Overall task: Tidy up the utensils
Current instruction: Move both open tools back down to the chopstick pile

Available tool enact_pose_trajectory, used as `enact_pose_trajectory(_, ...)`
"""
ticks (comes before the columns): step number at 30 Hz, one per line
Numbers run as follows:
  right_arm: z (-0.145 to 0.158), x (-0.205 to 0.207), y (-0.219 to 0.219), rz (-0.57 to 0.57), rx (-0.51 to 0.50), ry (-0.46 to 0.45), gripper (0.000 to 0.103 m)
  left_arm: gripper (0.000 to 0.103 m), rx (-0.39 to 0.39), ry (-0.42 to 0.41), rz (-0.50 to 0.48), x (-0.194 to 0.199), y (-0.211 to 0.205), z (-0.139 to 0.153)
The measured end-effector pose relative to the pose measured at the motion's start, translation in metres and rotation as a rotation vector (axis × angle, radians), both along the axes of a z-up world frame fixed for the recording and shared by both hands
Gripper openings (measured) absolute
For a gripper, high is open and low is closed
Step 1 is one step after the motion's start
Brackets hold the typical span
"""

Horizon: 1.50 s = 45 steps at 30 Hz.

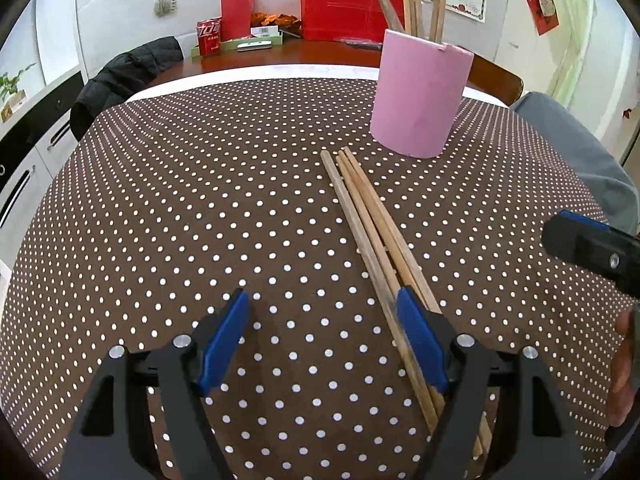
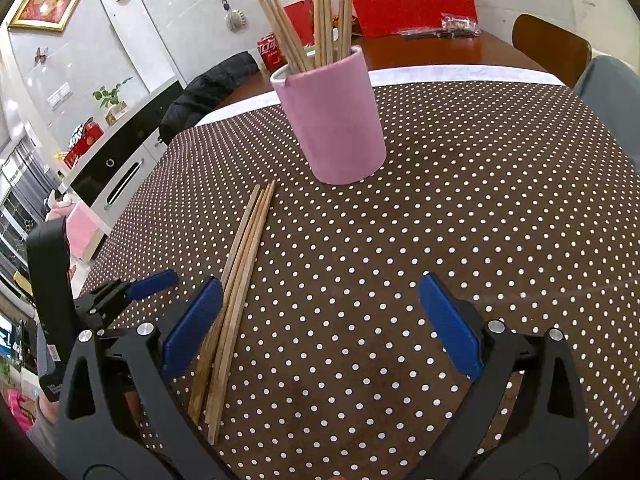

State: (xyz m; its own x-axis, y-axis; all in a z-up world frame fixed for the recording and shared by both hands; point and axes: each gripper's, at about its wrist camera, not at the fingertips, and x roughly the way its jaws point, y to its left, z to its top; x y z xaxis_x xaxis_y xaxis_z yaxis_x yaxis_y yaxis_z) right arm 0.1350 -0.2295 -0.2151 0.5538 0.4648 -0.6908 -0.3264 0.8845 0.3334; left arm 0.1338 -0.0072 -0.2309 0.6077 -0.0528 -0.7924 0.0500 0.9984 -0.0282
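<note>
Several chopsticks (image 2: 320, 12) already stand in the pink holder (image 2: 332, 120), upper centre. A loose bundle (image 1: 372, 232) remains on the counter (image 1: 180, 208). Left gripper (image 1: 324, 344) and right gripper (image 2: 320, 328) both gape, empty.

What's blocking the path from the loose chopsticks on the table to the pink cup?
Nothing visible. The loose wooden chopsticks lie on the brown polka-dot tablecloth, tips pointing toward the pink cylindrical cup; only bare cloth lies between.
</note>
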Motion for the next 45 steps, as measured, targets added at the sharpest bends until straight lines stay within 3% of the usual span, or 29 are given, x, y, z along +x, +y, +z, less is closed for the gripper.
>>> enact_pose_trajectory(4, -0.005, -0.003, 0.015, 0.035, -0.061, 0.001, 0.097, 0.075, 0.069, 0.011, -0.011, 0.007, -0.004, -0.002)
enact_pose_trajectory(16, -0.029, -0.007, 0.071, 0.153, -0.303, -0.003, 0.096, 0.075, 0.058, 0.011, -0.030, 0.005, 0.029, 0.001)
enact_pose_trajectory(24, -0.031, -0.004, 0.085, 0.152, -0.407, -0.019, 0.096, 0.075, 0.053, 0.009, -0.031, 0.000, 0.035, -0.001)
enact_pose_trajectory(28, -0.032, 0.009, 0.083, 0.145, -0.379, -0.011, 0.093, 0.075, 0.056, 0.010, -0.036, 0.001, 0.037, -0.001)
enact_pose_trajectory(35, -0.024, 0.042, 0.092, 0.156, -0.369, 0.021, 0.070, 0.075, 0.067, 0.037, -0.048, 0.023, 0.036, 0.001)
enact_pose_trajectory(39, -0.025, 0.049, 0.100, 0.146, -0.371, 0.023, 0.066, 0.075, 0.103, 0.054, -0.078, 0.037, 0.035, 0.003)
enact_pose_trajectory(42, -0.022, 0.054, 0.109, 0.157, -0.378, 0.019, 0.051, 0.075, 0.108, 0.068, -0.094, 0.045, 0.034, 0.003)
enact_pose_trajectory(43, -0.022, 0.052, 0.108, 0.160, -0.381, 0.016, 0.042, 0.075, 0.108, 0.070, -0.098, 0.047, 0.033, 0.003)
enact_pose_trajectory(45, -0.021, 0.053, 0.110, 0.168, -0.388, 0.013, 0.035, 0.065, 0.085, 0.076, -0.118, 0.051, 0.034, 0.004)
